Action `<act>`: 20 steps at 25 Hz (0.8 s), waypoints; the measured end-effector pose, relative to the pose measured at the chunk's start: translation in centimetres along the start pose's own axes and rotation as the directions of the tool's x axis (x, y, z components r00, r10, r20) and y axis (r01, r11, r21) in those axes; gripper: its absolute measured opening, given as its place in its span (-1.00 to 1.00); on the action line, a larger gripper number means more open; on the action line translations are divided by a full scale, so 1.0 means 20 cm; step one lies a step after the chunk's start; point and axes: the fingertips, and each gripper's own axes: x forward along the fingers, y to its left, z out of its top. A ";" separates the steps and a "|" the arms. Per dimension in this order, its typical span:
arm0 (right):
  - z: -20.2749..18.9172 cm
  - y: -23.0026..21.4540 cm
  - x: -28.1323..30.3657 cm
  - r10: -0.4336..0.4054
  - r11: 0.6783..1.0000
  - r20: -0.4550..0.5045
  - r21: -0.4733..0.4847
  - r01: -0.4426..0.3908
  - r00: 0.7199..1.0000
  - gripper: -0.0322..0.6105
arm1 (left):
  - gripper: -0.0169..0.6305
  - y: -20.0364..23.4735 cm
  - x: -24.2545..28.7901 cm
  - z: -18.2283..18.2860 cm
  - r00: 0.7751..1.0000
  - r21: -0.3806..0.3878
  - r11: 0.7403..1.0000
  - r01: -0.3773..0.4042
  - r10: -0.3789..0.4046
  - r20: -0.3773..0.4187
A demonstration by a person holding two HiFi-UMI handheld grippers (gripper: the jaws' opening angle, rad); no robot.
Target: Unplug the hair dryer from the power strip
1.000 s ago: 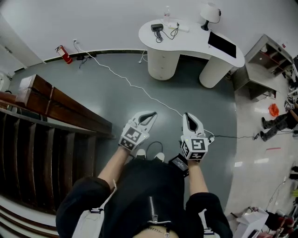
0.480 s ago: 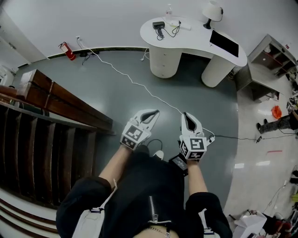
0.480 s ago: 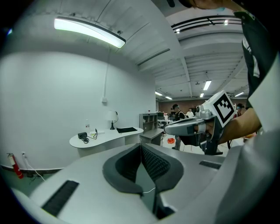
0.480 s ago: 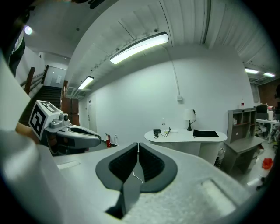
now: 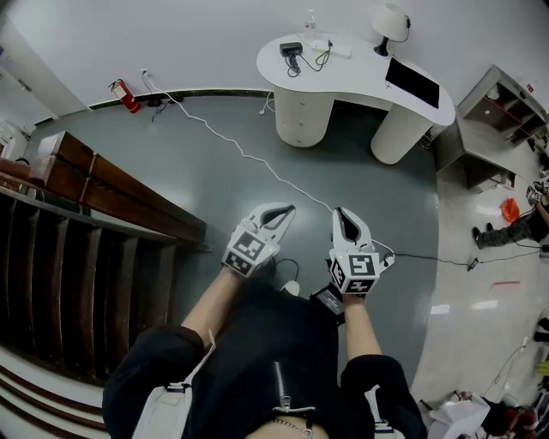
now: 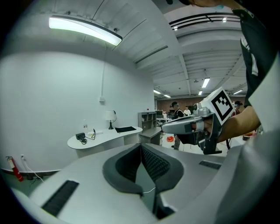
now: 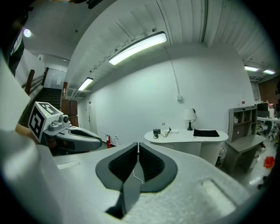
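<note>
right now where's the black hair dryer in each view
Head view: hair dryer at top centre, on the left end of the curved white desk.
Left gripper view: hair dryer left of centre, on the same end of the desk.
Right gripper view: hair dryer just right of centre, on the desk.
Shared landmark: white table lamp, standing to the hair dryer's right in all three.

Open-plan office: curved white desk, shelving, strip lights

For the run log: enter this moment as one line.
task: not yet started | left gripper: shut, empty | right gripper: shut, empty | hair dryer: on desk, across the room, untouched
</note>
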 end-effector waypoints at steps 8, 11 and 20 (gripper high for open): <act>0.01 -0.03 0.17 0.005 1.000 -0.019 -0.005 -0.005 1.000 -0.88 | -0.91 0.13 0.11 0.00 1.000 -0.003 1.000 0.019 -0.019 0.000; 0.03 -0.04 0.26 0.006 1.000 -0.020 -0.005 -0.006 1.000 -0.88 | -0.90 0.22 0.16 0.01 1.000 -0.011 1.000 0.022 -0.022 0.003; 0.13 -0.14 0.61 -0.025 1.000 -0.039 -0.008 0.025 0.999 -0.88 | -0.91 0.54 0.37 0.06 0.998 -0.013 0.998 0.065 -0.065 0.000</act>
